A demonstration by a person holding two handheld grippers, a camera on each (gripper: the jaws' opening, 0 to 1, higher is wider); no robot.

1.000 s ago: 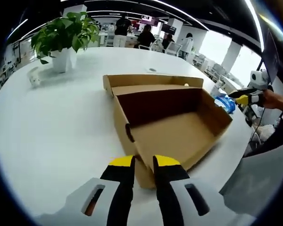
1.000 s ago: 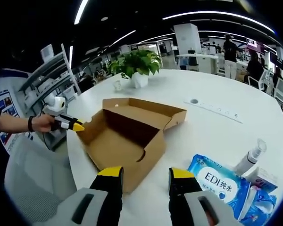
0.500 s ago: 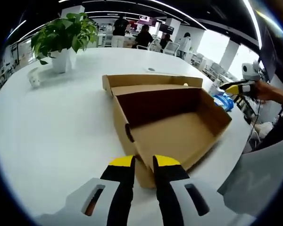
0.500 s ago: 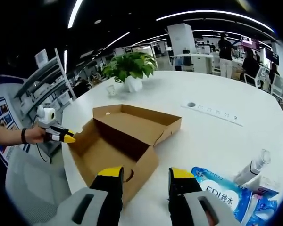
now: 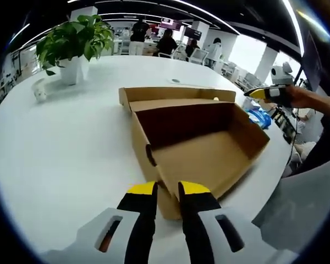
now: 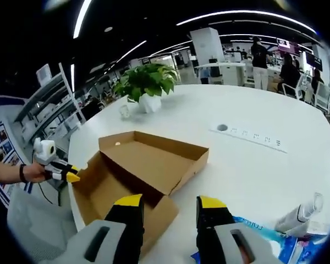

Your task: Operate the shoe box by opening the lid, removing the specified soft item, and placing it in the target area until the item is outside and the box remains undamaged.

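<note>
Left gripper view: left gripper's (image 5: 167,190) jaws on open shoe box (image 5: 201,144) corner.

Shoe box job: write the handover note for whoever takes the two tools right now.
Left tool: jaws nearly shut at the near corner of the shoe box; whether it grips the cardboard cannot be told.
Right tool: open, holding nothing, raised over the box's end.
Shoe box: on the white table, lid folded fully back, inside bare, no visible damage.
Soft item: a blue wipes pack lies on the table beside the box, by a white bottle.
Done: lid open, nothing in the box.
Left: check that the pack is the specified item and lies in the target area, which is unmarked.
</note>
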